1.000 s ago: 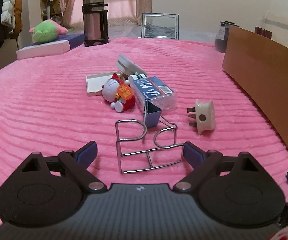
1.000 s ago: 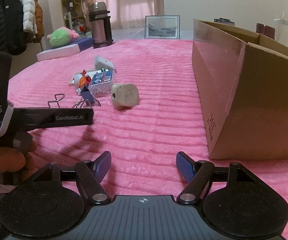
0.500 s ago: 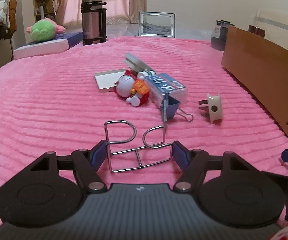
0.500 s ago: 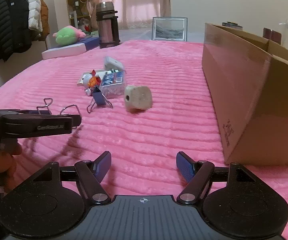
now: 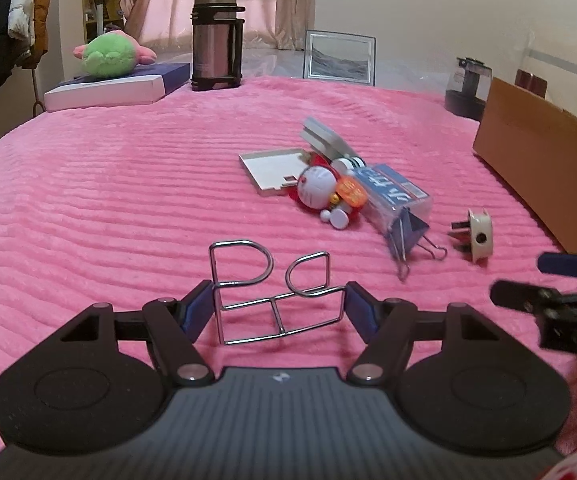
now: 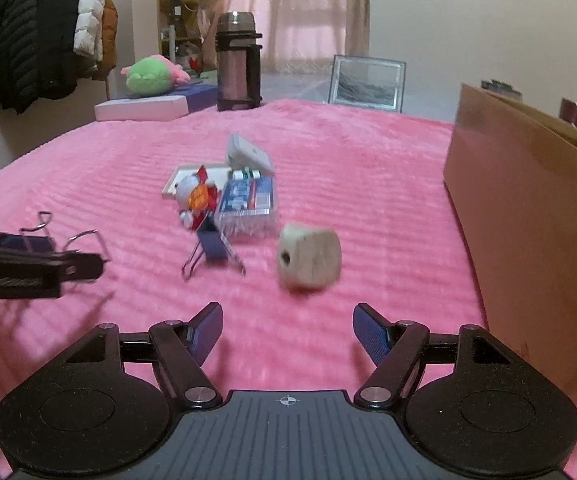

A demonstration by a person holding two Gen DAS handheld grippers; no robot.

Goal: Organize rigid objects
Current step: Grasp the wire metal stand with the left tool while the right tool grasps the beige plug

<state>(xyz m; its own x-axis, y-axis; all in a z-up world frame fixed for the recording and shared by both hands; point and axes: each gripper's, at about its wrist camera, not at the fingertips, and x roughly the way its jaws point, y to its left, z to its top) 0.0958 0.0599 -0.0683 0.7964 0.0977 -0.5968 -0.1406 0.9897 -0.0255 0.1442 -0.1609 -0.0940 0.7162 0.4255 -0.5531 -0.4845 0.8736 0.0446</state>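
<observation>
My left gripper (image 5: 278, 307) has its blue pads (image 5: 198, 309) clamped on the wire rack (image 5: 272, 292), one pad on each side of the frame; rack sits upright btwn the fingers, its two loops rising past the tips, bottom rail close to my palm. In the right wrist view the same rack's loops (image 6: 64, 236) poke out beyond the left fingers, at far left.

My right gripper (image 6: 288, 330) is released, jaws apart, nothing btwn them, just pink blanket (image 6: 328, 184) under the gap. Straight ahead of its right fingertip, a bit beyond: beige plug adapter (image 6: 308, 258), blurred. Ahead of the left fingertip: blue binder clip (image 6: 213, 245), handles splayed on the blanket. Just behind the clip lies a clear box w/ blue label (image 6: 248, 204), touching a small Doraemon figure (image 6: 194, 200), w/ a flat white tray (image 6: 176, 180) and a grey case (image 6: 248, 154) at the back of the pile.

Cardboard box (image 6: 528, 232) stands well off to the right of my right fingers, open top. Far end beyond all fingers: steel thermos (image 6: 237, 68), green plush (image 6: 150, 78), framed picture (image 6: 366, 84).
</observation>
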